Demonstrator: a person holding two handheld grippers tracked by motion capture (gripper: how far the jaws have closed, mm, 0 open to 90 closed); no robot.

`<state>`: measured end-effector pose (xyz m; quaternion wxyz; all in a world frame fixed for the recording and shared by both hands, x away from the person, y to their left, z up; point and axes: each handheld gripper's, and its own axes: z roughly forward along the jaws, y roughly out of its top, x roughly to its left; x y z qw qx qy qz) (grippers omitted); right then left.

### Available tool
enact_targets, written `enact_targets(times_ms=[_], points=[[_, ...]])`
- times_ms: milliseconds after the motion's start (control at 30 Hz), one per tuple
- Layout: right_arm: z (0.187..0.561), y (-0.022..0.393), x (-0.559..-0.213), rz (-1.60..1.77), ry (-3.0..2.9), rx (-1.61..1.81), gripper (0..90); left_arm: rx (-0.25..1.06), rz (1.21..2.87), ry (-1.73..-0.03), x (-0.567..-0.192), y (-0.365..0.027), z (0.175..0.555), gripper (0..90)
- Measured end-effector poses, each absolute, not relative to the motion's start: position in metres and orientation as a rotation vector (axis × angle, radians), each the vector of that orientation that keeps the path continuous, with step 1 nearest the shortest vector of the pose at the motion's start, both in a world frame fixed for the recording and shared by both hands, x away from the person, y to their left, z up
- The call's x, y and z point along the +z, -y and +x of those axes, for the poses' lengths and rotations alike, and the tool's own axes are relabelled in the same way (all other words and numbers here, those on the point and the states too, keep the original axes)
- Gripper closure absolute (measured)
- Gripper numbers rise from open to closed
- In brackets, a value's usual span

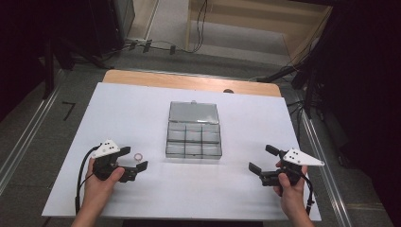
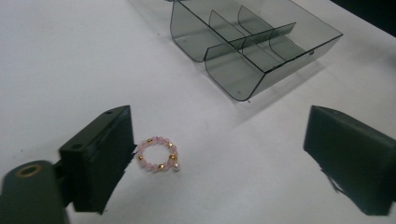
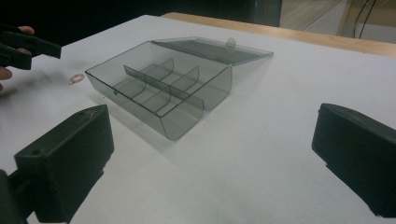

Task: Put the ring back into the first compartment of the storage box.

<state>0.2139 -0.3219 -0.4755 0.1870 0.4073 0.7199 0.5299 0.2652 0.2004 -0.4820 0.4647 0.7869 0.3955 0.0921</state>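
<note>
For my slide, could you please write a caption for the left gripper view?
Open left gripper straddles a pink beaded ring lying on the white table, near the open compartment box.

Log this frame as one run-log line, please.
left gripper: jaws open, around bead ring, no grip | right gripper: jaws open, holding nothing | compartment box: lid open, on table
</note>
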Motion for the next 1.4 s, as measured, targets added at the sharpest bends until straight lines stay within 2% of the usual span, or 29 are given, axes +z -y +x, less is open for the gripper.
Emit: enact_targets(times_ms=[67, 267, 667, 967, 1400], points=[[0.211, 0.325, -0.476, 1.151, -2.024, 1.491, 0.0, 0.242, 1.943, -0.976, -0.482, -0.202, 0.265, 12.5], [0.204, 0.332, -0.478, 1.16, -2.017, 1.479, 0.0, 0.244, 1.945, -1.011, -0.484, -0.204, 0.267, 30.1], [0.199, 0.343, -0.481, 1.179, -2.002, 1.456, 0.0, 0.256, 1.95, -1.088, -0.49, -0.215, 0.276, 54.5], [0.2, 0.342, -0.482, 1.176, -2.01, 1.453, 0.0, 0.288, 1.984, -1.145, -0.498, -0.209, 0.288, 61.5], [0.203, 0.34, -0.486, 1.181, -2.02, 1.446, 0.0, 0.359, 2.09, -1.14, -0.502, -0.193, 0.291, 71.9]])
